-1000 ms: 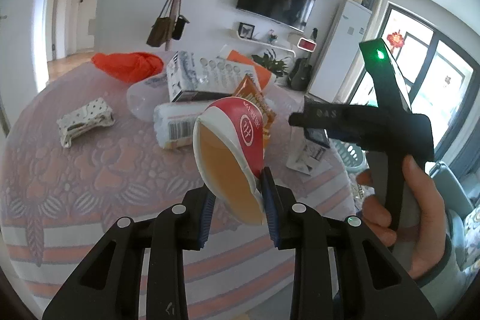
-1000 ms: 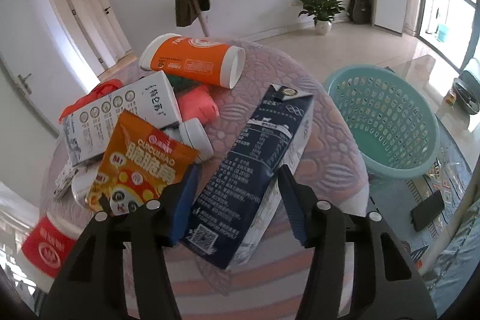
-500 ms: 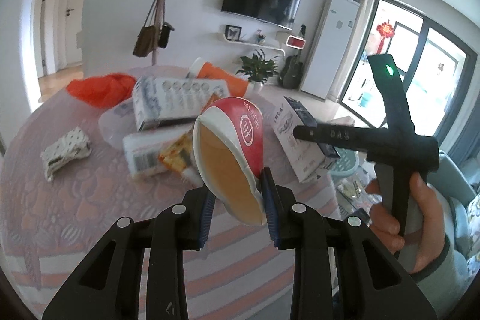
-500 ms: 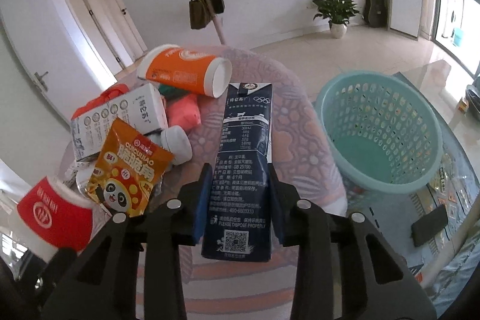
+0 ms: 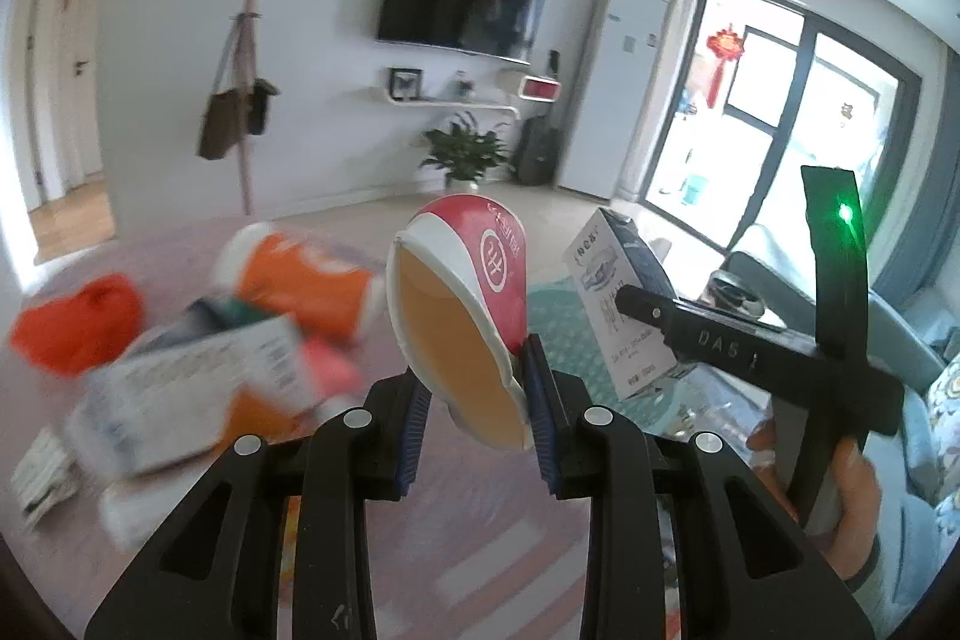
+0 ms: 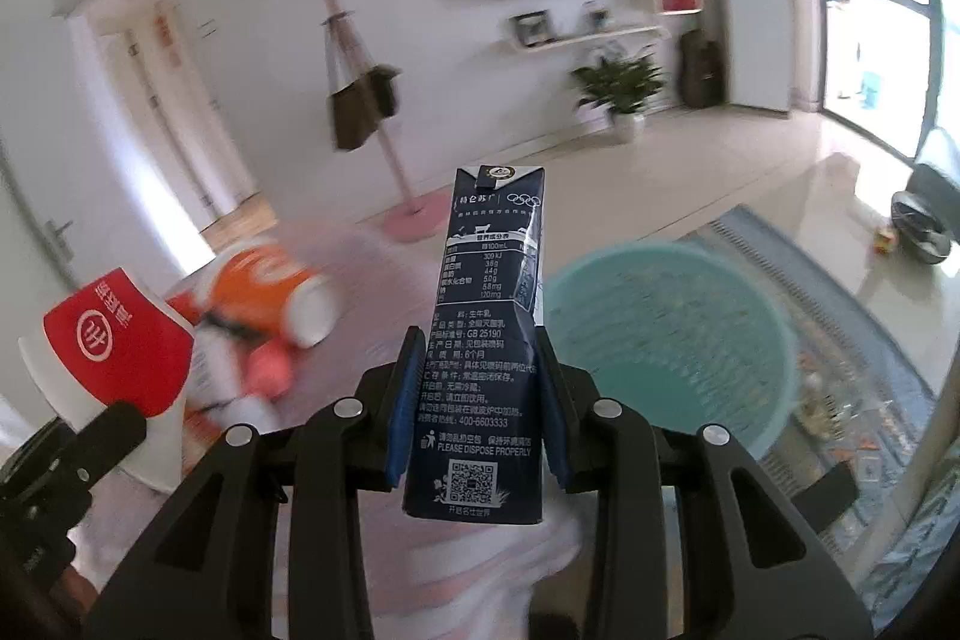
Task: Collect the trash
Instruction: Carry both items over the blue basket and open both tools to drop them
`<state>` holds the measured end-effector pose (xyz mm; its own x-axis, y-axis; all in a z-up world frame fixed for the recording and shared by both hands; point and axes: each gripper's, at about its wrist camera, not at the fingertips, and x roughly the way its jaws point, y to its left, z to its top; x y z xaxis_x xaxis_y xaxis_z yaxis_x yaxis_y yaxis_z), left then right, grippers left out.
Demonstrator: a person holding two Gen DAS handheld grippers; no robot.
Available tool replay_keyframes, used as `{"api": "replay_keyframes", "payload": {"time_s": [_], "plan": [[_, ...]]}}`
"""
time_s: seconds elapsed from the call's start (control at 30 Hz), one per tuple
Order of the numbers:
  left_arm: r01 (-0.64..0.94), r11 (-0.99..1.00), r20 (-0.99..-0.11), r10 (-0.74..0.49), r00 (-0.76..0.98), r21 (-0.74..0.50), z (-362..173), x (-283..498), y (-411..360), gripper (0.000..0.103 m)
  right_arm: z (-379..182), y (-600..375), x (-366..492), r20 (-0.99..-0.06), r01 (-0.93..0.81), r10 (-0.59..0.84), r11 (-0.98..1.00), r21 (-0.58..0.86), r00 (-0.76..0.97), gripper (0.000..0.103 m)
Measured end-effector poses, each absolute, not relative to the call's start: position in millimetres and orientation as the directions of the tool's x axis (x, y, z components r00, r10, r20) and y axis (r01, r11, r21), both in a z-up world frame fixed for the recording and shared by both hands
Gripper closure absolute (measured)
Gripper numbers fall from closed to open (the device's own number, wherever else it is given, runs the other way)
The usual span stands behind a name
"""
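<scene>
Having been lifted clear of the table [image 6: 372, 280], the dark milk carton [image 6: 480, 358] is now held upright in the right gripper [image 6: 477, 412], jaws closed on its sides, beside the teal basket [image 6: 672, 334]. A red paper cup [image 5: 465, 304] is pinched by the left gripper [image 5: 477, 418]. Dropping both seems next.

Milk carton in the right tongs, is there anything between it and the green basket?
Nothing visible. The milk carton is clamped upright in the right tongs, with the green basket open just to its right and beyond. The paper cup in the left tongs is off to the left.
</scene>
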<state>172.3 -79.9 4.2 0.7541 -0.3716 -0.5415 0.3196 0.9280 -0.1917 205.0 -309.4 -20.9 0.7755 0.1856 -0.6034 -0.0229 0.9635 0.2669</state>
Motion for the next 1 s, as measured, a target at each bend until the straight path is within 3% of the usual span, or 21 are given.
{"api": "replay_keyframes", "payload": {"time_s": [0.4,0.73,0.77,0.9,1.0], "plan": [[0.383,0.884,-0.695,-0.454,0.558,-0.269,-59,291,-159,0.074,-86,-366,266,-0.709,0.165,0.082,0.948,0.273,0.7,0.071],[0.394,0.866,-0.777,-0.468,0.421,-0.307,-110,328,-177,0.072,-136,-386,279,-0.78,0.227,0.094,0.929,0.292,0.619,0.071],[0.391,0.867,-0.779,-0.466,0.419,-0.308,-110,329,-177,0.071,-138,-388,280,-0.783,0.232,0.096,0.927,0.296,0.615,0.07],[0.385,0.865,-0.771,-0.475,0.425,-0.321,-108,325,-170,0.042,-140,-393,277,-0.782,0.235,0.109,0.921,0.312,0.614,0.07],[0.394,0.858,-0.756,-0.491,0.434,-0.331,-97,313,-168,0.041,-136,-395,273,-0.777,0.236,0.116,0.916,0.325,0.619,0.063]]}}
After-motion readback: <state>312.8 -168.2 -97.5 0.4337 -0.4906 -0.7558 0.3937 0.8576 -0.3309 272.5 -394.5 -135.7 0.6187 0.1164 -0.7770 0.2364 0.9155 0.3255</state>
